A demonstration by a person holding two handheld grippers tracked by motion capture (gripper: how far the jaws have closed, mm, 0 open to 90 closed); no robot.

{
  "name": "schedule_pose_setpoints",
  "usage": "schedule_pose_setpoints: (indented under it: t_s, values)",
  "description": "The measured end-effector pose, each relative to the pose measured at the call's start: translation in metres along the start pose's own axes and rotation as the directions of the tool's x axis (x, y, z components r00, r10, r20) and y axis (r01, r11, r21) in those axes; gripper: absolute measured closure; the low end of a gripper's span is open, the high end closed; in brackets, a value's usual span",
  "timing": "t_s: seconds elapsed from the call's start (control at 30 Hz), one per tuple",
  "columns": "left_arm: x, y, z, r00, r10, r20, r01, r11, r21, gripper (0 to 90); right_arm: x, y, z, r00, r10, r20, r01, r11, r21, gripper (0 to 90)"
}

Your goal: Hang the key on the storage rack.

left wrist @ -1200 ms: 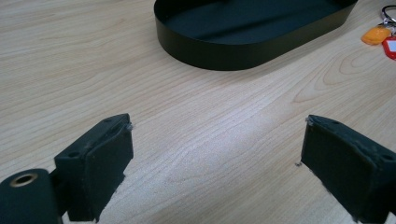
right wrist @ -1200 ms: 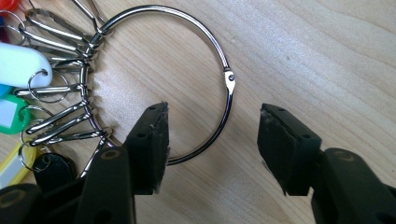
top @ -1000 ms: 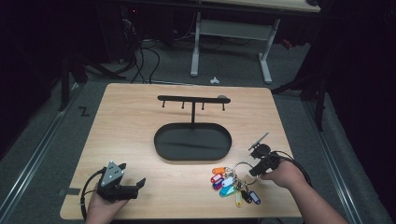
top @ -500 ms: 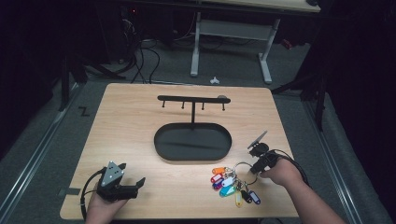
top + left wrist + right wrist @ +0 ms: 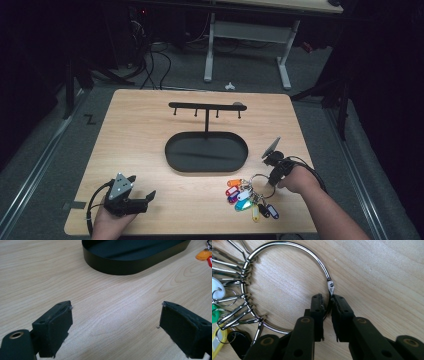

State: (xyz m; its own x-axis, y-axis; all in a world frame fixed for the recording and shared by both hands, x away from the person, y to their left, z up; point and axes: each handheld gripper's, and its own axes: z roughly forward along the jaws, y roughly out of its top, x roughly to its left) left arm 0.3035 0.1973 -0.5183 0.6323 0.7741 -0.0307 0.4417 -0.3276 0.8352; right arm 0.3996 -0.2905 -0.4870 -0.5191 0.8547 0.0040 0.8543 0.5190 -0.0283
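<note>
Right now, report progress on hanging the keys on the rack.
Done: right gripper has closed on the key ring, just below its clasp. In hand: the bunch lies on the table, not yet lifted. Left: carrying it to the hook rack, whose pegs look bare. Left gripper is open, idle.

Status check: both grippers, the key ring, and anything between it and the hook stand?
Right gripper shut on key ring, ring flat on table. Left gripper open, holding nothing. Hook stand bare; its black tray lies between.
</note>
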Motion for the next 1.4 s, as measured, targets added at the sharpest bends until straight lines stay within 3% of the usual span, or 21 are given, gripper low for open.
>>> schedule_pose_setpoints:
  t_s: [0.23,0.53,0.67,0.9,0.97,1.03,1.07,1.1,1.27,1.4]
  values:
    - [0.000,0.000,0.000,1.0000,0.001,0.004,-0.001,1.0000,0.001,12.8,-0.004,0.002,0.000,0.9999,-0.005,-0.010,0.005,1.000,0.015,86.4]
    - [0.000,-0.001,0.000,1.0000,-0.001,0.005,0.001,1.0000,0.005,13.7,0.003,0.000,-0.002,0.9975,-0.068,0.020,0.068,0.998,-0.019,87.0]
    - [0.001,-0.001,0.001,1.0000,-0.004,0.005,0.004,1.0000,0.006,13.8,0.007,-0.004,-0.017,0.9957,-0.092,-0.004,0.092,0.994,-0.061,87.2]
    - [0.001,-0.001,0.000,1.0000,-0.006,0.003,0.006,1.0000,0.006,14.0,0.018,-0.011,-0.061,0.9949,-0.098,-0.021,0.094,0.985,-0.147,87.5]
    - [0.001,-0.001,0.000,1.0000,-0.003,0.004,0.003,1.0000,0.008,14.0,0.020,-0.012,-0.071,0.9910,-0.133,-0.021,0.127,0.978,-0.167,87.6]
    - [0.001,-0.001,0.000,1.0000,-0.002,0.004,0.001,1.0000,0.008,14.1,0.025,-0.014,-0.081,0.9934,-0.113,-0.016,0.109,0.980,-0.168,87.7]
    - [0.001,-0.001,0.000,1.0000,-0.002,0.005,0.002,1.0000,0.009,14.1,0.025,-0.014,-0.084,0.9893,-0.146,-0.009,0.142,0.973,-0.181,87.7]
    - [0.001,-0.001,0.000,1.0000,-0.001,0.005,0.001,0.9999,0.010,14.1,0.027,-0.014,-0.089,0.9915,-0.129,-0.013,0.125,0.976,-0.180,87.7]
    - [0.002,-0.002,0.001,1.0000,-0.002,0.005,0.002,1.0000,0.007,14.6,0.031,-0.013,-0.110,0.9863,-0.165,0.001,0.162,0.965,-0.208,87.8]
    - [0.001,-0.002,0.000,1.0000,-0.001,0.005,0.001,1.0000,0.009,14.8,0.033,-0.013,-0.124,0.9874,-0.158,0.010,0.156,0.962,-0.222,87.8]
